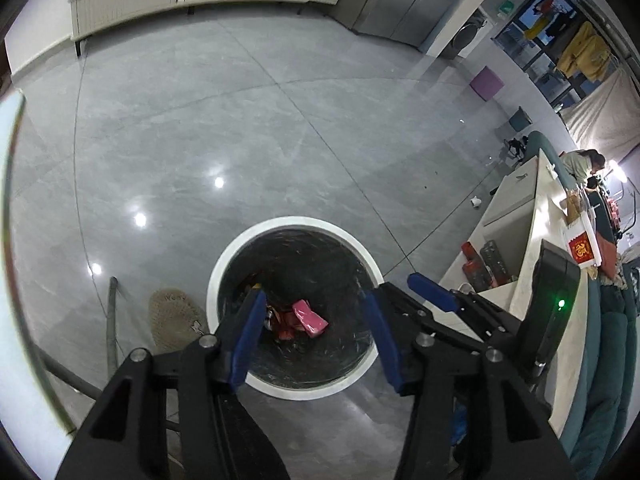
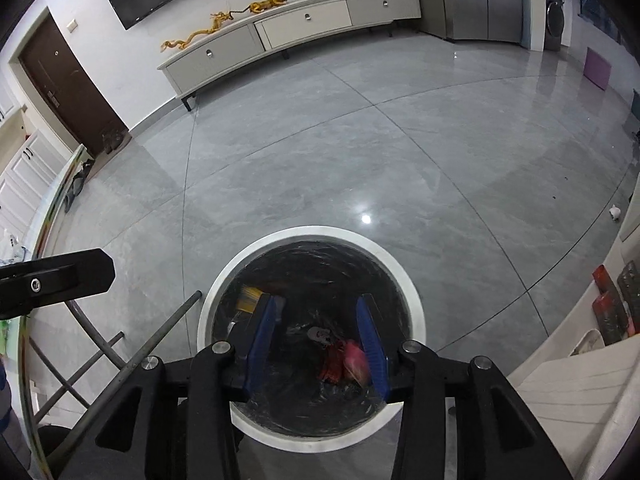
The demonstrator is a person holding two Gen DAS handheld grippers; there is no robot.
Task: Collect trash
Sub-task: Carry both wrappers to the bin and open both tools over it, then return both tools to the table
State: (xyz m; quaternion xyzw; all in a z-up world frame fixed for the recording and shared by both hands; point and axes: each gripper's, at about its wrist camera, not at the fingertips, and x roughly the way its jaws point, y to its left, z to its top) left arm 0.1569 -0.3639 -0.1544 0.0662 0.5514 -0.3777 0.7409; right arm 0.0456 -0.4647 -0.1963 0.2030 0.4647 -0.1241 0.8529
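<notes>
Both claws, left [image 1: 316, 300] and right [image 2: 320, 306], hang wide open and empty over the round white-rimmed, black-lined trash bin [image 1: 228, 264], pink wrapper [image 1: 310, 318] lying inside.

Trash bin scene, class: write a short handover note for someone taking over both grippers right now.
Left gripper: open, empty, over the bin.
Right gripper: open, empty, over the same bin.
In the bin: a pink wrapper and red wrappers lie at the bottom with other scraps.
Done: those pieces are binned; nothing is held.
Left: a small white scrap lies on the floor far to the right, by the counter. It may be trash; check it and bin it if so.
</notes>
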